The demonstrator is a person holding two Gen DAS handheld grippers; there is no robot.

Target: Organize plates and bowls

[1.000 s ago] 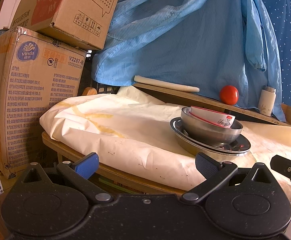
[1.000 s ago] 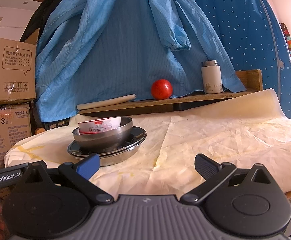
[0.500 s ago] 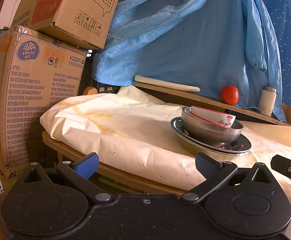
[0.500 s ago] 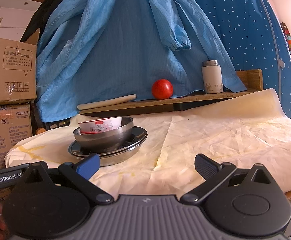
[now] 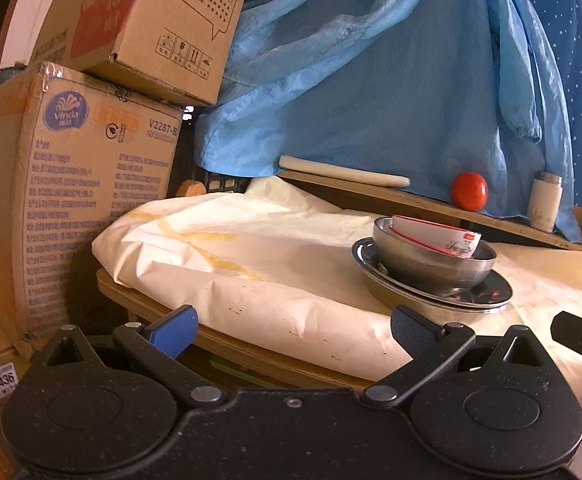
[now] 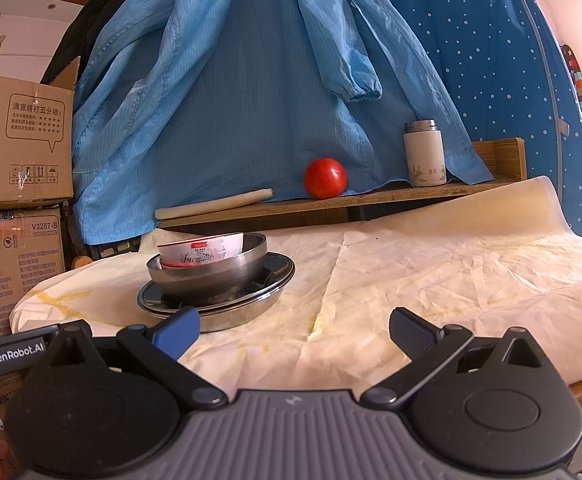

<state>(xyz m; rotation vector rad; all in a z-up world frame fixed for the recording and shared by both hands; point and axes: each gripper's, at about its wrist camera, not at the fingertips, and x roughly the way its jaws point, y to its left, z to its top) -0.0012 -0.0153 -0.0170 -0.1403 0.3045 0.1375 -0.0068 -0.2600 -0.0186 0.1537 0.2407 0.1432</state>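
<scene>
Hovering low at the table's near edge, both grippers spread wide and holding nothing.

Stacked at far left: cardboard boxes [image 6: 15,264]. Next, on cream paper [image 6: 431,272] over the table: a steel plate [image 6: 279,270] lying flat, a steel bowl [image 6: 211,276] upright on it, and a red-rimmed white bowl [image 6: 203,252] nested inside, tilted with its mouth tipped up toward the left. Behind on the wooden shelf [image 6: 371,200]: a pale roll [image 6: 215,205] lying lengthwise, a tomato [image 6: 325,178], a white flask [image 6: 425,154] upright. Left gripper [image 5: 293,326] level, aimed across the table's left corner, stack ahead to its right. Right gripper [image 6: 295,328] level, facing the shelf, left finger [image 6: 177,330] just before the plate, apart from it.
</scene>
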